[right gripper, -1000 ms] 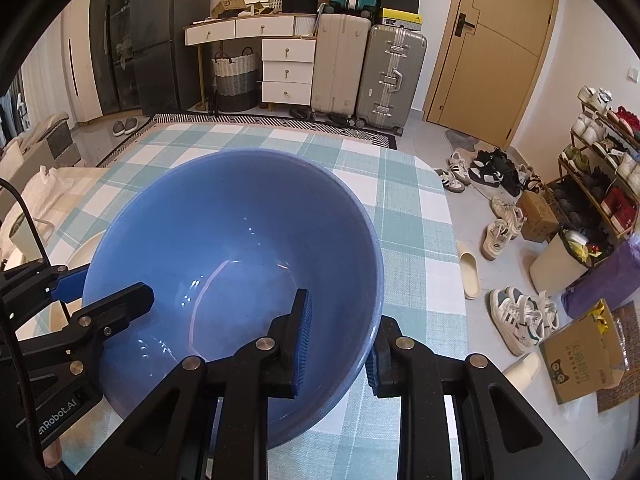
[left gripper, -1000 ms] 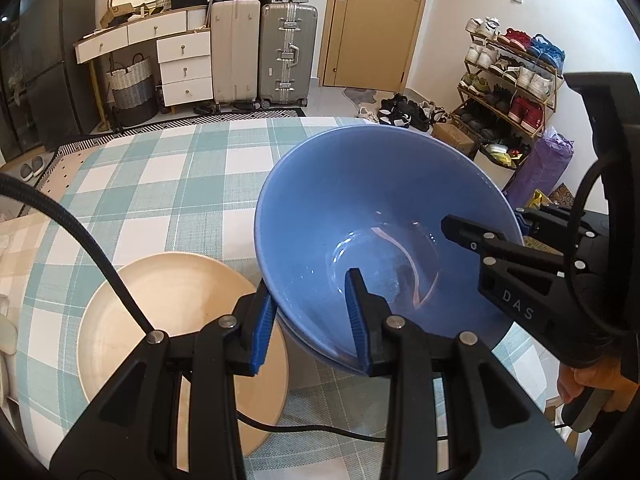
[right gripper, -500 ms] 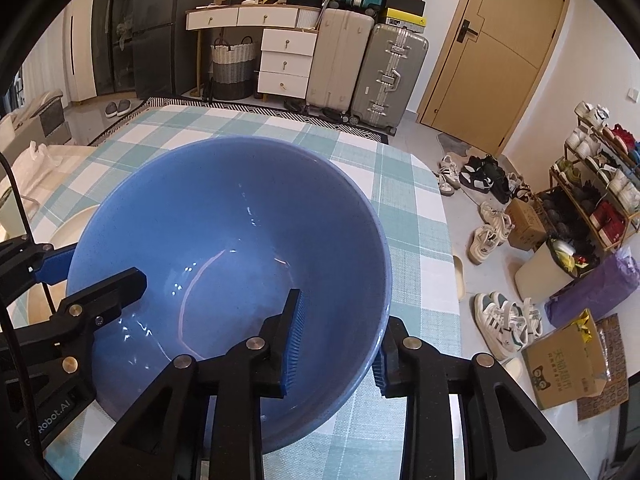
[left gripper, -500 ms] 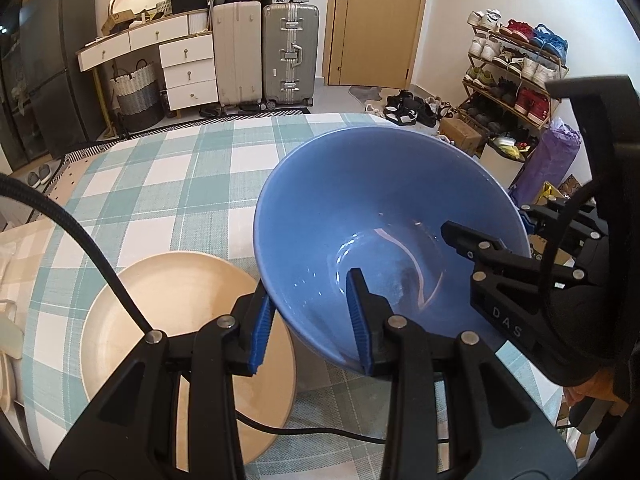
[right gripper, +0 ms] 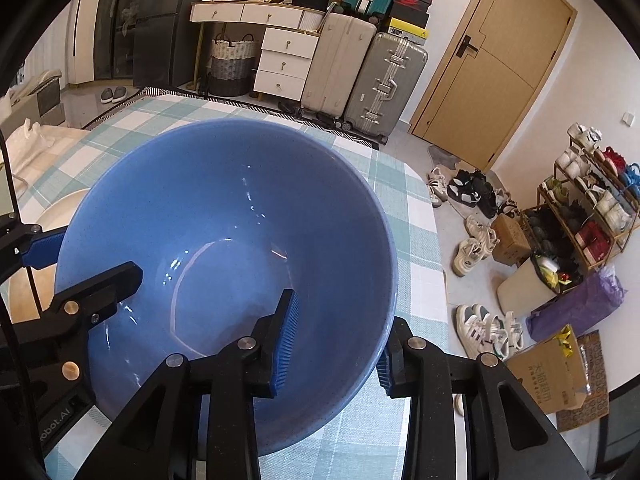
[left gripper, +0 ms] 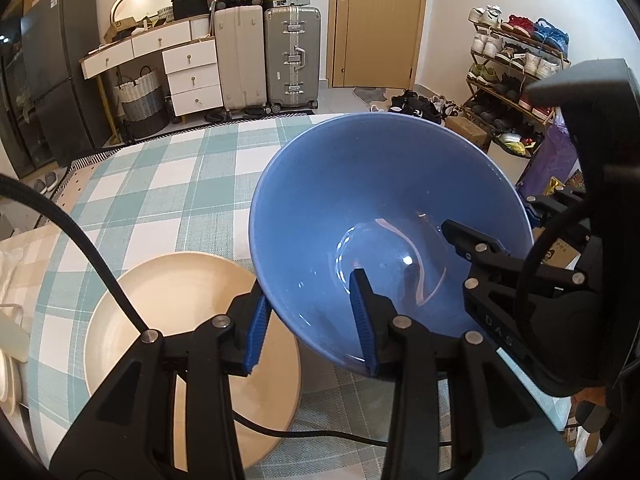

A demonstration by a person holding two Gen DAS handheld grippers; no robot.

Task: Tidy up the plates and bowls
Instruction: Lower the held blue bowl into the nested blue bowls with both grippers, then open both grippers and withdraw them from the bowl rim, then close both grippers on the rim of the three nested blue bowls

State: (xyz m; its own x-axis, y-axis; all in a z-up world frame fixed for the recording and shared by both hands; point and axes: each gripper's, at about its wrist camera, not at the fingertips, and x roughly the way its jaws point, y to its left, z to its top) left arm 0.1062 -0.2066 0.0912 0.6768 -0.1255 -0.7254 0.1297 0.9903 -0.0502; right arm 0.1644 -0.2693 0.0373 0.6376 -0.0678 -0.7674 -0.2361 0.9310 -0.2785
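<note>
- Blue ribbed pads on black fingers fill the near edge of both wrist views; the left gripper (left gripper: pixel 310 322) straddles the near-left rim of the blue bowl (left gripper: pixel 384 200), one finger inside the bowl and one outside; its jaws are opening, a narrow gap showing between pads and bowl wall.
- Right gripper (right gripper: pixel 334 344) straddles the bowl's (right gripper: pixel 224 208) near-right rim the same way, inner finger over the glazed interior, outer finger beyond the wall; its jaws are also opening, the pads standing off the wall rather than pressing on it.
- Each gripper shows in the other's view: the right one reaches in from the right in the left wrist view, the left one from the left in the right wrist view.
- The bowl sits near the right edge of the table, on the green-and-white checked tablecloth (left gripper: pixel 160 200); it is deep, glossy and holds nothing.
- Just left of the bowl lies a cream plate (left gripper: pixel 176 292), flat on the cloth, its right edge tucked under the bowl's flaring side; a black cable (left gripper: pixel 100 264) crosses over it.
- Farther off, past the table, stand two suitcases (left gripper: pixel 268 56) and a white drawer unit (left gripper: pixel 192 72); a wooden door (left gripper: pixel 376 20) lies behind; a shoe rack (left gripper: pixel 516 64) lines the far right wall.
</note>
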